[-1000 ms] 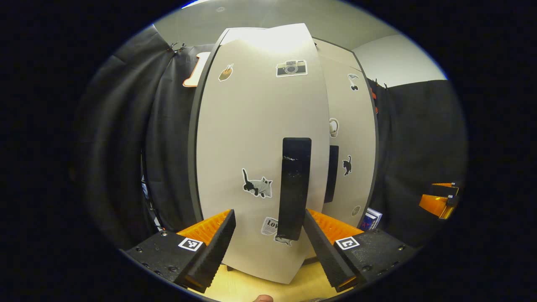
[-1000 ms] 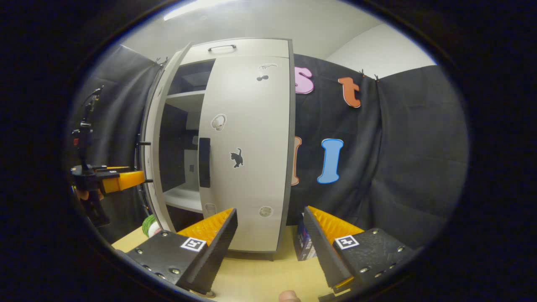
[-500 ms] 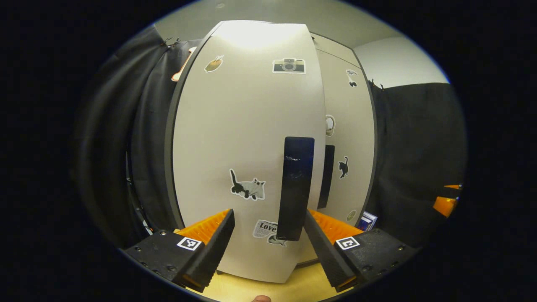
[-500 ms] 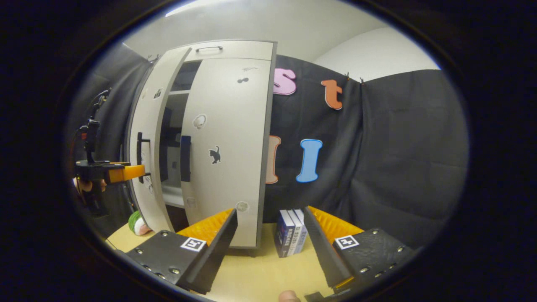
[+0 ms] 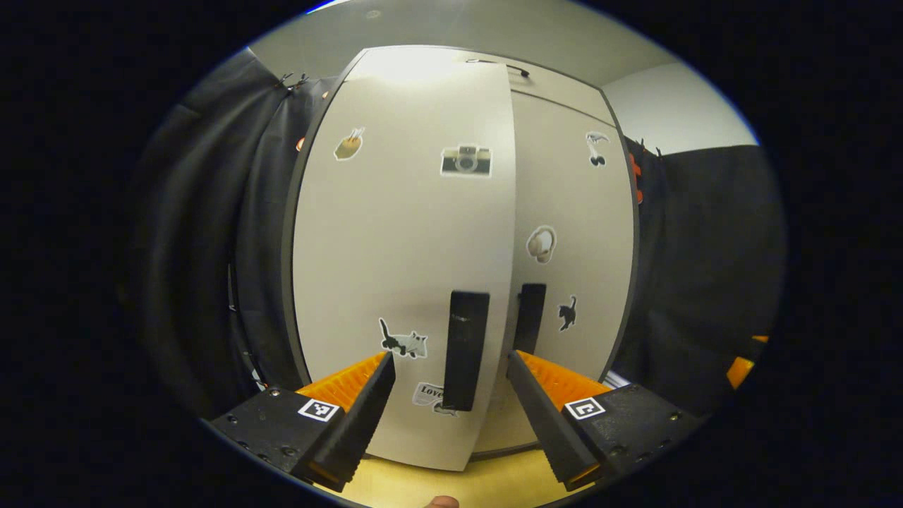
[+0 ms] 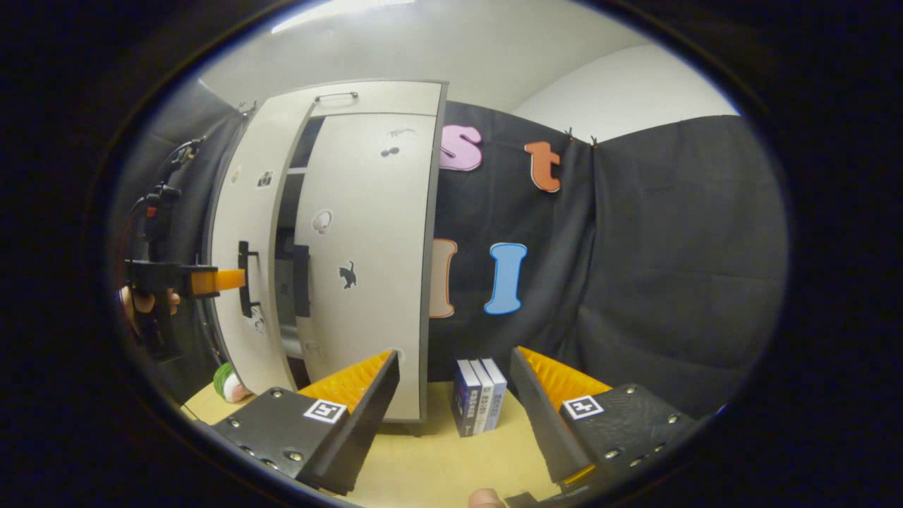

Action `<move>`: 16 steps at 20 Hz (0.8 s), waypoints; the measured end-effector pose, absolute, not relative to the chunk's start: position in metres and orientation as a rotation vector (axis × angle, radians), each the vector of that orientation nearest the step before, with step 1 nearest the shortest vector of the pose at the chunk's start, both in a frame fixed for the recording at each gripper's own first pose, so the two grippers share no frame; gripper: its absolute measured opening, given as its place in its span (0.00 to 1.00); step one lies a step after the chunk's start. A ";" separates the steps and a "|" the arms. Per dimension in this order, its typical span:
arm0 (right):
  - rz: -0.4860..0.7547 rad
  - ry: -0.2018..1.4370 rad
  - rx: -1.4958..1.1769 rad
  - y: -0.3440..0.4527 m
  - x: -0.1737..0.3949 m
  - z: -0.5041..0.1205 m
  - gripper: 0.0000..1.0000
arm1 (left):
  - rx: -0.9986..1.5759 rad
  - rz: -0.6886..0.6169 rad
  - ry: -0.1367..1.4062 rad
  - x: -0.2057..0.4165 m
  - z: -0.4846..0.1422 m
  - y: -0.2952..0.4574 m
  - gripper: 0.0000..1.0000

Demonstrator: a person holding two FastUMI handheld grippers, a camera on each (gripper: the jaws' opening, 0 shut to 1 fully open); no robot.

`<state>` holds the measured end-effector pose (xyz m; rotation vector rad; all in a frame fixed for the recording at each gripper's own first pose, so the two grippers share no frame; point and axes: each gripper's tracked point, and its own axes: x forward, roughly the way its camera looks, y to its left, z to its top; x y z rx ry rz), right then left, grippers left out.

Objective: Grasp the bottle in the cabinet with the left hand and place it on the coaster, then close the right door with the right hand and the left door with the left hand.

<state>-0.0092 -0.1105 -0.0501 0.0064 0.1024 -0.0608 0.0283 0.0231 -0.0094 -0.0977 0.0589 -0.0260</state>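
Note:
The pale cabinet's left door stands almost shut beside the right door, which looks shut. The left door's dark handle rises just ahead of my open left gripper, between its fingers, and neither finger presses on it. From the right gripper view, the left gripper reaches the left door's handle, and a narrow dark gap remains between the doors. My right gripper is open and empty, back from the right door. A green and white object sits on the table by the cabinet's left foot.
Several upright books stand on the wooden table just right of the cabinet. Black cloth walls close in behind and on both sides. The right gripper shows at the far right edge of the left gripper view.
The left door has swung further toward shut, pushed along by the left gripper. The gap between the doors has narrowed. The right gripper has drawn back to the right.

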 end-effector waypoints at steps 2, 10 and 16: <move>-0.022 0.077 0.014 -0.103 -0.003 -0.036 0.96 | -0.077 -0.003 0.034 0.016 0.013 0.020 1.00; 0.045 -0.019 0.088 -0.090 0.014 0.029 0.93 | 0.012 0.131 -0.014 -0.047 0.058 0.021 0.99; 0.097 -0.045 0.057 -0.079 0.024 0.033 0.95 | -0.002 0.171 -0.040 -0.061 0.064 0.020 1.00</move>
